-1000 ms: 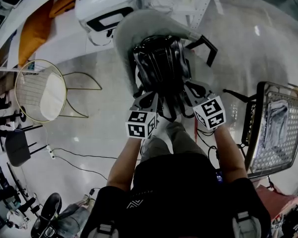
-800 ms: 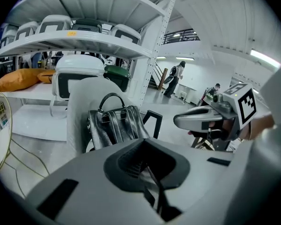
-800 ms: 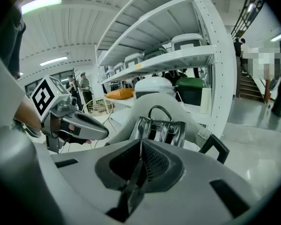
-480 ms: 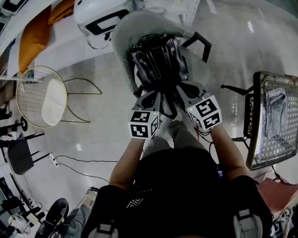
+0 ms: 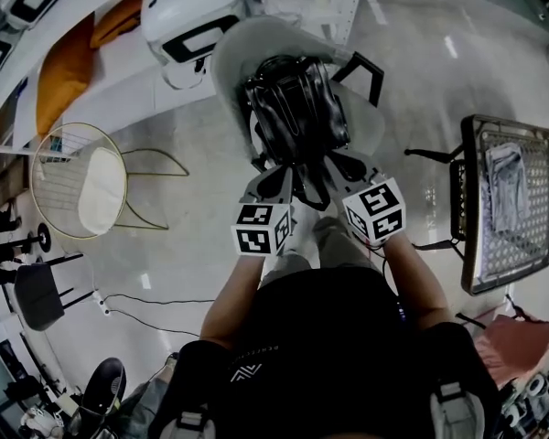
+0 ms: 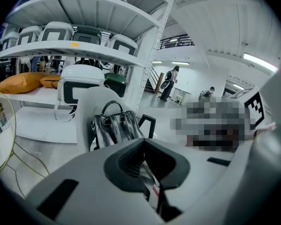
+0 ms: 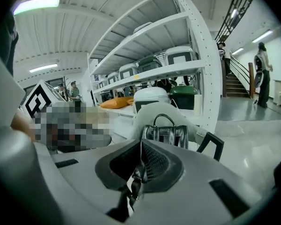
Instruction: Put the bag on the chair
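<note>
A shiny black leather bag (image 5: 293, 108) rests on the seat of a pale grey shell chair (image 5: 233, 53), its handle toward the backrest. My left gripper (image 5: 276, 179) and right gripper (image 5: 340, 167) sit side by side just in front of the bag. Each is shut on one of the bag's thin black straps. In the left gripper view the strap (image 6: 152, 179) runs between the closed jaws, with the bag (image 6: 114, 128) upright beyond. In the right gripper view a strap with a buckle (image 7: 133, 182) is pinched, and the bag (image 7: 167, 134) stands against the chair back (image 7: 150, 111).
A round wire chair with a white cushion (image 5: 78, 176) stands at the left, and a metal mesh chair with a grey cloth (image 5: 508, 204) at the right. White shelving (image 5: 188, 12) with white appliances and an orange cushion (image 5: 64, 62) lies behind the chair. Cables (image 5: 137, 300) cross the floor.
The head view has drifted slightly. Both grippers stay shut on the straps, close to the bag, which sits a little further back on the seat.
</note>
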Available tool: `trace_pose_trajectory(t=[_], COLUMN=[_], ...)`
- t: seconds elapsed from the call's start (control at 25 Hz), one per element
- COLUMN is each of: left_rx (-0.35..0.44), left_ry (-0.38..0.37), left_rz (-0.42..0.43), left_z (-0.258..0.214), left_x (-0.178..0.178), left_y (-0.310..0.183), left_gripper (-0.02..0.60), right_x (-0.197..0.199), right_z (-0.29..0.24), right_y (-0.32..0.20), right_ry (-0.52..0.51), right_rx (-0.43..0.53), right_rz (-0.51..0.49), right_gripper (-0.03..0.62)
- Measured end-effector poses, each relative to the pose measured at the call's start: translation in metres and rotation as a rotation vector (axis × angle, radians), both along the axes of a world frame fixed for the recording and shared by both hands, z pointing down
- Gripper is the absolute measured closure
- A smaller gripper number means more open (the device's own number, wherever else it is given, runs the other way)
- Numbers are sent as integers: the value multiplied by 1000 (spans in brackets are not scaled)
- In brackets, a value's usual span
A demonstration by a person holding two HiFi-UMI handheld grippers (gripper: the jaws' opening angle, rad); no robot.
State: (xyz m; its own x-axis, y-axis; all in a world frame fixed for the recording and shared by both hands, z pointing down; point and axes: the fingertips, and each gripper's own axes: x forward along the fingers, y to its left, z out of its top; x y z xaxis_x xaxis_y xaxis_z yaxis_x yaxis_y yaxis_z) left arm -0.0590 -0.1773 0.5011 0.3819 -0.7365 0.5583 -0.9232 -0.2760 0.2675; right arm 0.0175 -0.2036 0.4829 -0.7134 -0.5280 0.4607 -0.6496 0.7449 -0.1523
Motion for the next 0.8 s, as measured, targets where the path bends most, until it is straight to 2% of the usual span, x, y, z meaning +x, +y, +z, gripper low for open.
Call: trace_pose_trajectory(t=[0.52,0.8], left_rx=[27,38], left_ry=[-3,-2], left_rz=[72,94], left_z=[-10,-18], left_x=[-7,-11], left_y=[55,74], left_gripper=[571,572], right_x=[-2,-7], right_z=[-5,-15], right_y=[53,76], right_ry=[-49,-73], right_rx=[-18,-20], right_rz=[150,180], right_gripper=[557,557])
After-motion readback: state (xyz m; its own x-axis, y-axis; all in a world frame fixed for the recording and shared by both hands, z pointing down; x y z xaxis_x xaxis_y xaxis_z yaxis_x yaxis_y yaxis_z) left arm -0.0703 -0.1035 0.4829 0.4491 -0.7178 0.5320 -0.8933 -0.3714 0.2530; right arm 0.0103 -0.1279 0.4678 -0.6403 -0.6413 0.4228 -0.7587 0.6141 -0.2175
